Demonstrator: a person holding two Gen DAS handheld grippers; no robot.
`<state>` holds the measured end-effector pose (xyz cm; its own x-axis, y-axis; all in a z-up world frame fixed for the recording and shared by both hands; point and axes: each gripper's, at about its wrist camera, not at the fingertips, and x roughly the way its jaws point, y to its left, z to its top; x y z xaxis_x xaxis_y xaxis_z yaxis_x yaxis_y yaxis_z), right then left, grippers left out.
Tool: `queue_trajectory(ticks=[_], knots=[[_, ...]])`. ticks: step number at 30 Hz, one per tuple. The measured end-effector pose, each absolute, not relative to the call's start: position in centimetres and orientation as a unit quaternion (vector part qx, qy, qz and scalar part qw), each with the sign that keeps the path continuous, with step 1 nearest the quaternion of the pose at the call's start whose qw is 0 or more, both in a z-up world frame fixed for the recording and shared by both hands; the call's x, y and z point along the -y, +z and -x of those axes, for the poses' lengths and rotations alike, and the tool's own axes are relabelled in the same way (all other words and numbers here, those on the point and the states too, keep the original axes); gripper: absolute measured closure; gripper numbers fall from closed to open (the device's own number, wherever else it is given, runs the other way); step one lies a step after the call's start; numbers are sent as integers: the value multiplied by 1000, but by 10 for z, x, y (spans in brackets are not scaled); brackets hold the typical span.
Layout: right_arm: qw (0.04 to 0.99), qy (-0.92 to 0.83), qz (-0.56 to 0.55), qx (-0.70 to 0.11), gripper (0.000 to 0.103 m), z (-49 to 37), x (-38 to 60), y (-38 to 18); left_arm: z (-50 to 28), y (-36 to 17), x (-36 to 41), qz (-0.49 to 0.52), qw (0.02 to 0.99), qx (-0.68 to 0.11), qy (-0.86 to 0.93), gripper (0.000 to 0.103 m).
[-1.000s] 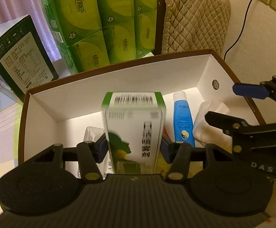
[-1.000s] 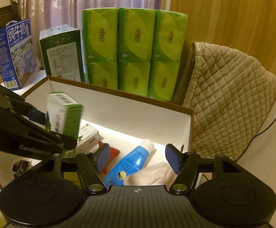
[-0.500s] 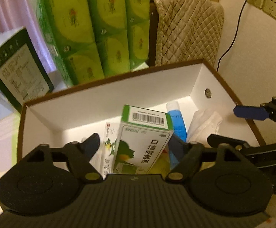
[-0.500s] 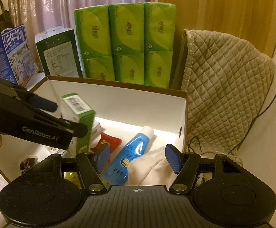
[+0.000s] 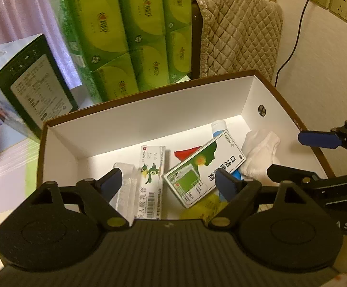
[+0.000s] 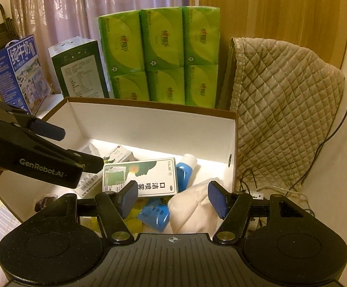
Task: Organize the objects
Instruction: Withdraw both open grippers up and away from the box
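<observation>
Inside box [image 5: 149,119]: one spray carton [image 5: 204,167], one blue tube [image 6: 183,169]; both grippers wide, empty

The right tool [image 6: 172,197] hangs with its jaws wide apart and empty over the white box [image 6: 149,119]. Inside, the green carton [image 6: 140,177] lies flat across a blue tube [image 6: 184,169], beside a white cloth [image 6: 192,210]. The left tool [image 6: 77,148] reaches in, also parted.

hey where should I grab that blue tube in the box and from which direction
Probably the blue tube is best gripped near its white cap end, coming from above. That end shows free beside the white cloth; the green and white box lies across its middle.
</observation>
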<state>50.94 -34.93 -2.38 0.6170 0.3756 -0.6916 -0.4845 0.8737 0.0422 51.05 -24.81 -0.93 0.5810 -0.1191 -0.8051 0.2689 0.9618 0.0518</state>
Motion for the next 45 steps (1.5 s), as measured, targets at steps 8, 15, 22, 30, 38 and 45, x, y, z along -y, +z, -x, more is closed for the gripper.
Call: queue_trajectory(ticks=[8, 15, 22, 30, 38, 45], knots=[[897, 237, 61, -368, 41, -494, 348, -19, -485, 5, 235, -76, 892, -434, -99, 13], [908, 196, 35, -369, 40, -464, 349, -6, -450, 22, 216, -56, 901, -418, -102, 11], [918, 167, 2, -359, 38, -422, 346, 11, -403, 36, 187, -42, 911, -398, -98, 6], [919, 174, -1, -353, 33, -361, 322, 25, -336, 47, 145, -36, 925, -369, -82, 1], [918, 171, 12, -358, 32, -306, 299, 26, -276, 53, 107, -27, 929, -363, -66, 1], [914, 177, 12, -366, 32, -261, 280, 24, -224, 53, 78, -18, 929, -366, -50, 1]])
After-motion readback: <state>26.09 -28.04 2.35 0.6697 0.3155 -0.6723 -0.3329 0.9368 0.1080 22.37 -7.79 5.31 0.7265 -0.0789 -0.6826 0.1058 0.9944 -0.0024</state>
